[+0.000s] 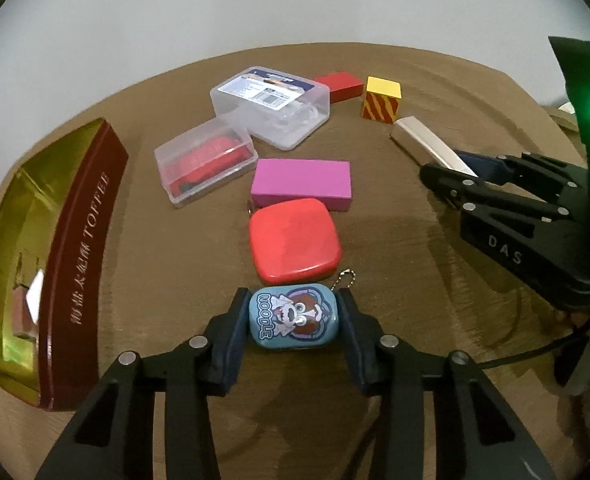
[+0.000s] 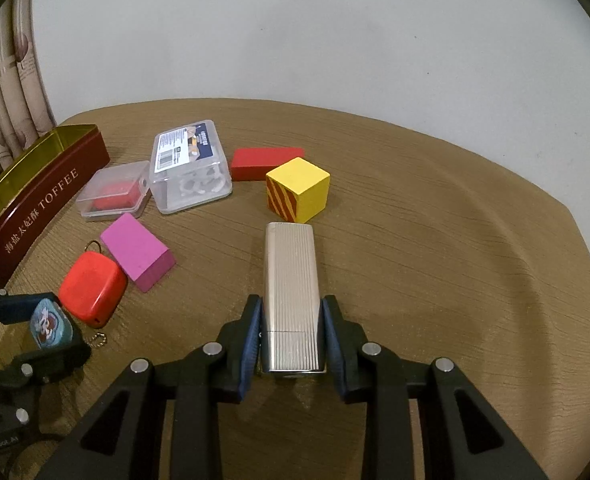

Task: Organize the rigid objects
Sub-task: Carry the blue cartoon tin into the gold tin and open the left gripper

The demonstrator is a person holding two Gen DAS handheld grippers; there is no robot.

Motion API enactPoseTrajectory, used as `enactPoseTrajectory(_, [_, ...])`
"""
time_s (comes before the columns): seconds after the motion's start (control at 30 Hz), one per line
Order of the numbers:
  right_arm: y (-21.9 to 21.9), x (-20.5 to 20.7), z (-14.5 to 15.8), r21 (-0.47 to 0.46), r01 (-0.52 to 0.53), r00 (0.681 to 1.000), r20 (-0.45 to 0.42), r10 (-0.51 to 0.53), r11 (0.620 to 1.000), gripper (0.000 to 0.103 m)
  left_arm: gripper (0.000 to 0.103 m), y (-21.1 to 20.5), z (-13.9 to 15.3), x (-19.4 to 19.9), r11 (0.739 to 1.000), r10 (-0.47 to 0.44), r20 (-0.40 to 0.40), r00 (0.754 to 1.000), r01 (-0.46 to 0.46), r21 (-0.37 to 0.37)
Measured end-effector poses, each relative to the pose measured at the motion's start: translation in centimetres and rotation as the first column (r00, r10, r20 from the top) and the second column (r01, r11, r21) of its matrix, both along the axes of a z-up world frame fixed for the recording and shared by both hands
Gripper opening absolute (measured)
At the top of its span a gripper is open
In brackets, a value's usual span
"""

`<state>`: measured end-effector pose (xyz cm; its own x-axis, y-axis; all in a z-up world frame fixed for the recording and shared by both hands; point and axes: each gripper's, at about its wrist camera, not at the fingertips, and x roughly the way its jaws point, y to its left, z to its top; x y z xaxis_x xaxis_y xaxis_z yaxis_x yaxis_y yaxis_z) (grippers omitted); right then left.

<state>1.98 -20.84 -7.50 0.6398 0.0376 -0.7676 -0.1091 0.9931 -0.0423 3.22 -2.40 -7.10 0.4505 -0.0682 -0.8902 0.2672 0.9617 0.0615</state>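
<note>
My left gripper point(image 1: 293, 312) is shut on a small blue "Noodle" keychain tin point(image 1: 293, 317) with a ball chain, just above the brown table. It also shows in the right wrist view point(image 2: 51, 325). My right gripper point(image 2: 291, 330) is shut on a ribbed silver box point(image 2: 291, 292); in the left wrist view the silver box point(image 1: 427, 140) sits at the right. A red rounded case point(image 1: 293, 240), a pink block point(image 1: 301, 184), a yellow striped cube point(image 1: 381, 100) and a red block point(image 1: 340, 86) lie ahead.
An open gold-lined toffee tin point(image 1: 55, 264) stands at the left. Two clear plastic boxes point(image 1: 271, 106), point(image 1: 205, 164) lie behind the pink block. The table edge point(image 2: 555, 208) curves at the right, with a white wall behind.
</note>
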Motion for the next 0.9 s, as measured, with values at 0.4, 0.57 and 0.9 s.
enactPoseTrajectory(0.4, [1.1,0.2,-0.5,-0.022,0.0,1.0,0.003,0.0,1.0,0.031,0.039,-0.1,3.0,0.0,1.0,0.01,0.056,0.998,-0.01,0.006])
enactPoseTrajectory(0.57, [1.3,0.2,-0.6,-0.022,0.001,1.0,0.003,-0.001,1.0,0.031,0.039,0.9,4.6,0.3,0.999,0.033,0.08,0.996,-0.032,-0.006])
enactPoseTrajectory(0.9, [1.6,0.3,-0.7,-0.024,0.003,1.0,0.007,-0.003,1.0,0.031,0.039,5.2,6.8,2.2,0.992,0.127,0.113,0.985,-0.127,-0.008])
